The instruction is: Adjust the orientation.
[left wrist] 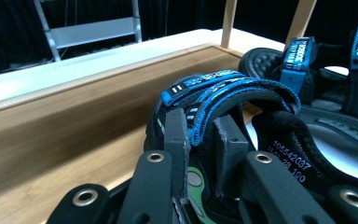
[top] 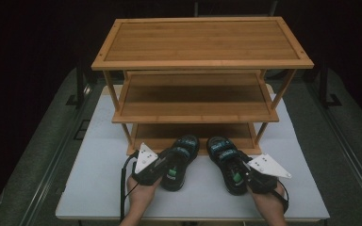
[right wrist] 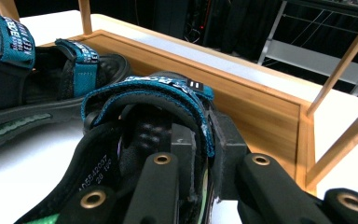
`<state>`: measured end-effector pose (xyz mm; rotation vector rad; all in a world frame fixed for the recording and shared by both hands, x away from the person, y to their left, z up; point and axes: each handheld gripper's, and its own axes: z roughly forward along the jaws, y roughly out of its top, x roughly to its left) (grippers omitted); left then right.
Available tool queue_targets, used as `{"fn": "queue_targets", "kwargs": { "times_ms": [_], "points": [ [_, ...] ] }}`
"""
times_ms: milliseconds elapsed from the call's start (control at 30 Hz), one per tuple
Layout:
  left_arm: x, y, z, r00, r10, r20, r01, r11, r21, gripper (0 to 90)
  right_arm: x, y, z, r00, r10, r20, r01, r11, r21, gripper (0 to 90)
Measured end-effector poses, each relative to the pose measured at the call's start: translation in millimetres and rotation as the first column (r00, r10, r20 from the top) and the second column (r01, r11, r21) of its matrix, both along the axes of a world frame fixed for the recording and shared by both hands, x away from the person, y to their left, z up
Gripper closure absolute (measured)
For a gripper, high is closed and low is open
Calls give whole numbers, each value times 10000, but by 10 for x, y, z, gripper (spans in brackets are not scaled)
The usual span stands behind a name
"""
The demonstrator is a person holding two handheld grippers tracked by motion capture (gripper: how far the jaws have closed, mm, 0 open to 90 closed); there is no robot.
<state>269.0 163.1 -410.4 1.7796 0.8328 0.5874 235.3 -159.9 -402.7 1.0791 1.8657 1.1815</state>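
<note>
Two black sandals with blue straps lie side by side on the white table, toes at the lowest shelf of a three-tier bamboo rack (top: pixel 202 42). My left gripper (top: pixel 168 164) is shut on the left sandal (top: pixel 186 143). In the left gripper view its jaws (left wrist: pixel 203 149) pinch the side wall under the blue strap (left wrist: pixel 223 88). My right gripper (top: pixel 240 169) is shut on the right sandal (top: pixel 219 147). In the right gripper view its jaws (right wrist: pixel 205 151) clamp the edge below the teal strap (right wrist: pixel 144 91). Each gripper view also holds the other sandal (left wrist: pixel 303 60) (right wrist: pixel 37 79).
The lowest shelf (top: pixel 160 133) of the rack sits just beyond the toes, with a raised wooden lip (right wrist: pixel 242 93). The middle shelf (top: pixel 193 101) hangs low above it. The rack's slanted legs (top: pixel 125 129) flank the opening. Bare white table (top: pixel 99 169) spreads to both sides.
</note>
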Motion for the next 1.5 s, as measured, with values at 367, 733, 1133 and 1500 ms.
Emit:
{"fn": "queue_targets", "kwargs": {
  "times_ms": [367, 733, 1133, 1500],
  "points": [
    [128, -34, -33, 9991, 397, 135, -395, 9991, -153, 780, 170, 141, 0, 9999, -100, 49, 101, 9998, -163, 806],
    [224, -86, -85, 9981, 612, 22, -612, 9979, -197, 779, 330, 235, -24, 9992, -385, -51, 385, 9993, 36, 806],
    [368, -120, -119, 9943, 1062, -32, -1062, 9943, -37, 779, 535, 379, -93, 9984, -515, -217, 517, 9986, 74, 805],
    [461, -123, -172, 9934, 1079, -377, -1080, 9941, -19, 776, 661, 425, -204, 9966, -675, -469, 684, 9975, 169, 800]
  ]
}}
